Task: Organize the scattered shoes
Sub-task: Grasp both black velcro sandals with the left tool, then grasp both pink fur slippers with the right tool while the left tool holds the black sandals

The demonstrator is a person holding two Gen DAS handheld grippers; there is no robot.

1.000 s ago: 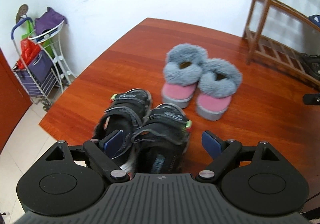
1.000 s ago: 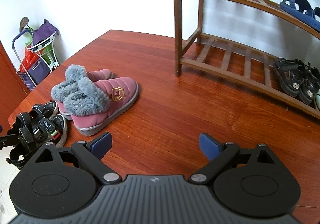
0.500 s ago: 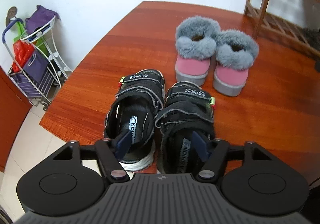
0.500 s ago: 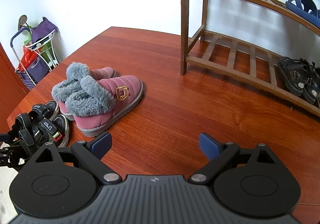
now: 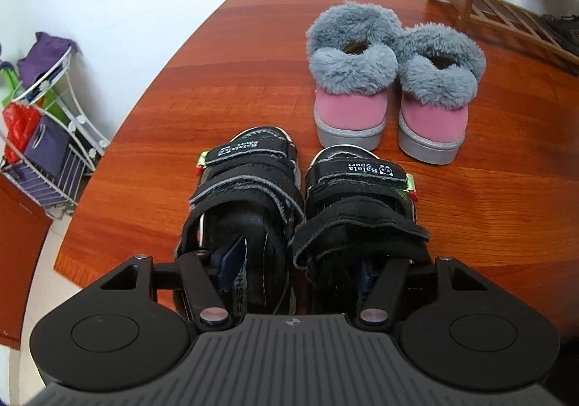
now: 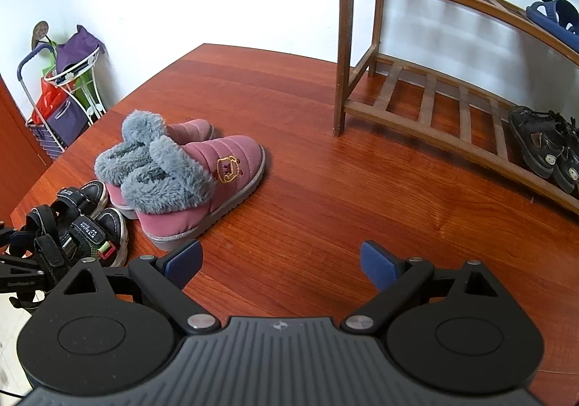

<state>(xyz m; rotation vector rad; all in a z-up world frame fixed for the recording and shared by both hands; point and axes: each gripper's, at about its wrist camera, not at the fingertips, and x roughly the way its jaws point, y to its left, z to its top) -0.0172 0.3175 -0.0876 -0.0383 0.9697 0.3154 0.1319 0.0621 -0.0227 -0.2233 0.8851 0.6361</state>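
**A:** What is the left gripper (image 5: 295, 261) doing among the black sandals (image 5: 300, 210)?

**B:** Its jaws are closing. One blue pad (image 5: 231, 257) is sitting inside the left sandal and the other inside the right, so the two inner walls are lying between them. Pinching those walls together is probably meant to lift the pair as one unit. Whether the pads are already pressing is not clear.

**A:** And the right gripper (image 6: 280, 261)?

**B:** It is hanging released, jaws spread wide, nothing between them, above bare wood. It is likely waiting its turn, since the pink fur-lined slippers (image 6: 188, 174) are standing ahead of it and to its left.

**A:** Where are the shoes going?

**B:** Presumably to the wooden shoe rack (image 6: 427, 109), ahead and to the right of the right gripper, where dark shoes (image 6: 546, 145) are already occupying the lower slats and a blue sandal (image 6: 553, 15) the upper shelf.

**A:** What is the setting?

**B:** A reddish wooden table (image 5: 217, 98) beside a white wall. Beyond its left edge a wire trolley (image 5: 47, 138) is holding purple and red bags.
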